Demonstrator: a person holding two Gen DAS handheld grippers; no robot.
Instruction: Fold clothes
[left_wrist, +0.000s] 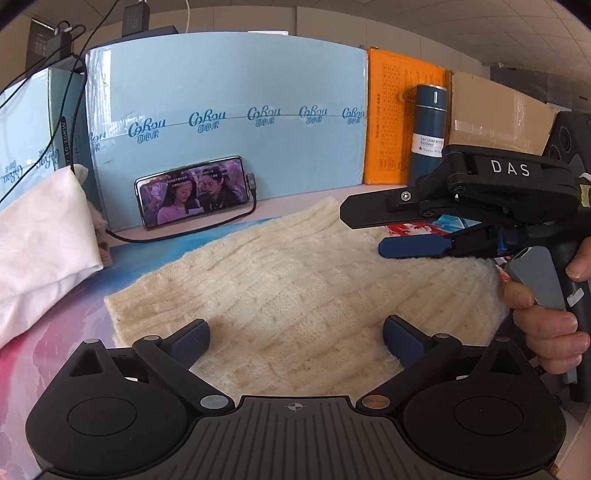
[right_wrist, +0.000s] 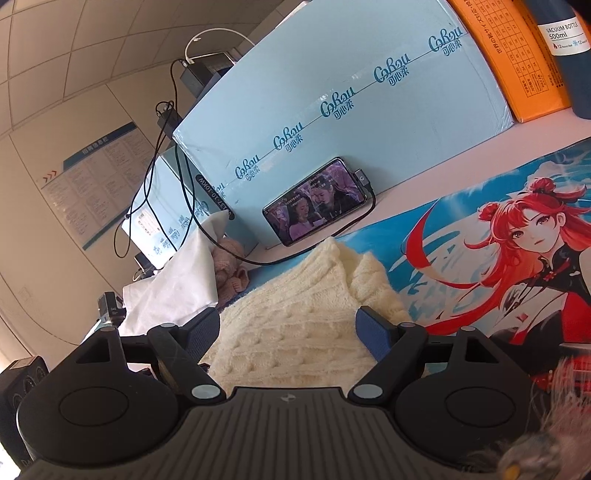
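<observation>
Cream cable-knit sweater (left_wrist: 295, 291): lies bunched on the surface, over a printed mat (right_wrist: 461, 236) showing a red-haired figure; its far edge comes close to the phone. My left fingers (left_wrist: 295, 338) are spread as wide as they go, poised above the near part of the knit and pinching nothing. My right fingers (left_wrist: 369, 230) enter from the right over the sweater's right side, one above the other with a clear gap, a hand (left_wrist: 550, 325) on the trigger grip; in the right wrist view they (right_wrist: 290, 328) stand apart with the knit between them, the pads not pressing on it.

Surroundings. A white cloth (left_wrist: 40, 251) is heaped at the left, just beside the sweater, with a pink knitted item (right_wrist: 231, 269) behind it. A phone (left_wrist: 192, 192), screen lit, leans against a pale blue carton (left_wrist: 229, 110) at the far side; its black cable (left_wrist: 207, 230) curves across the surface near the sweater's far edge. Right of the carton stand an orange box (left_wrist: 391, 122), a dark teal vacuum bottle (left_wrist: 426, 133) and a brown cardboard box (left_wrist: 495, 110).
</observation>
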